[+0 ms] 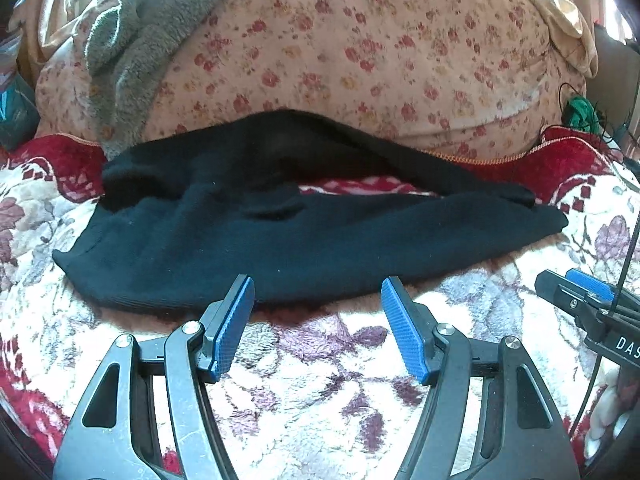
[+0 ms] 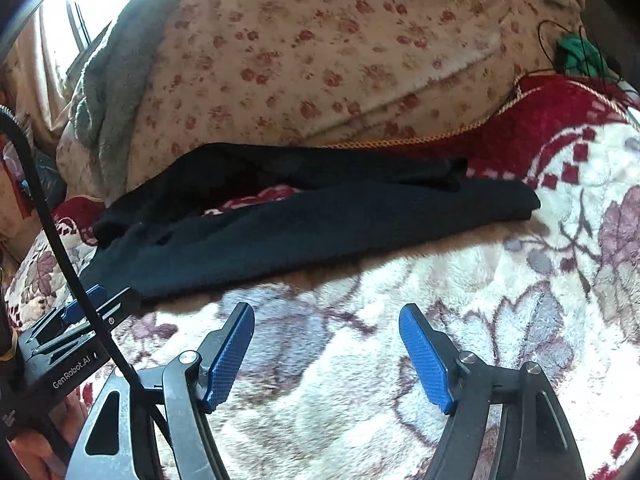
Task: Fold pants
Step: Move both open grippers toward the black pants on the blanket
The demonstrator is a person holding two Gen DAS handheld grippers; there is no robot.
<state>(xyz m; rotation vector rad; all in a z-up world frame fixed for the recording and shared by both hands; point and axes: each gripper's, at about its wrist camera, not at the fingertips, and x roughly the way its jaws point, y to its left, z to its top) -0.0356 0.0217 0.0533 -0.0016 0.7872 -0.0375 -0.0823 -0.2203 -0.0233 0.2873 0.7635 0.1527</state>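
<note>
Pants [image 1: 280,232] lie flat on blanket [image 1: 320,380], ready to fold, w/ left gripper [image 1: 318,300] & right gripper [image 2: 326,328] spread wide, holding nothing.

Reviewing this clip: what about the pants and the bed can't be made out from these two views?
- Black pants, both wrist views: waistband versus hems unclear; dark fabric swallows detail.
- Far leg's underside: hidden by its own folds.
- Green item, left wrist view: too small to identify.
- Grey blanket: cut off by the frame's top.
</note>
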